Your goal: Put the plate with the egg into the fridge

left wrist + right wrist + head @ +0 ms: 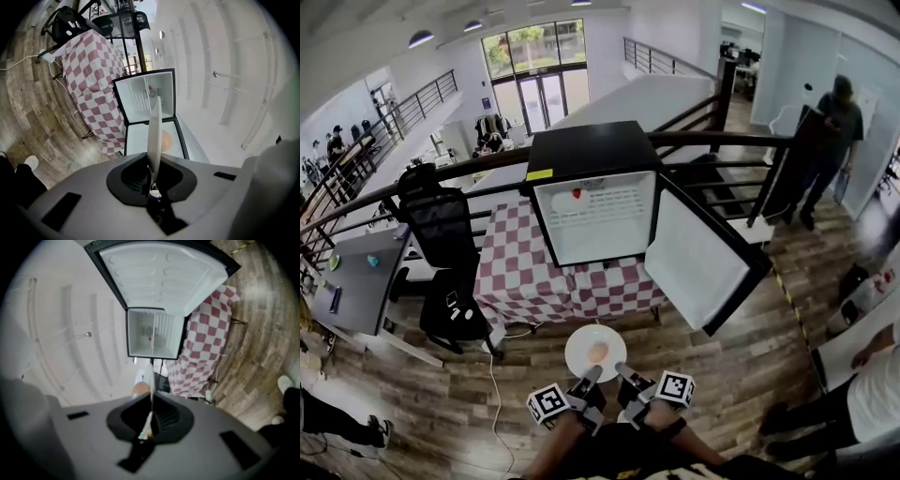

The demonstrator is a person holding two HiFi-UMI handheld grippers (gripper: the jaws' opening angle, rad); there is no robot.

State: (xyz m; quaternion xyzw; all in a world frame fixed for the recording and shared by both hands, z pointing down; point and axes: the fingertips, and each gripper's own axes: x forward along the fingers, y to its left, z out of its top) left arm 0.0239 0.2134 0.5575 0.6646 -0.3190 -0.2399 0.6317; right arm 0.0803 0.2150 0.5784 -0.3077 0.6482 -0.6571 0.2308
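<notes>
A white plate (584, 349) with a pale orange egg (598, 352) on it hangs level over the wooden floor, in front of the open fridge (594, 217). My left gripper (590, 377) is shut on the plate's near rim from the left, and my right gripper (624, 373) is shut on the same rim from the right. In the left gripper view the plate (154, 133) stands edge-on between the jaws of the left gripper (152, 177), with the egg (167, 139) beside it. In the right gripper view the right gripper (147, 423) clamps the plate's rim (148, 380), with the egg (138, 389) to its left.
The small black fridge stands on a table with a red-and-white checked cloth (525, 272); its door (698, 261) swings out to the right. A black office chair (441, 234) and a grey desk (361, 281) stand at the left. People stand at the right edge (872, 375).
</notes>
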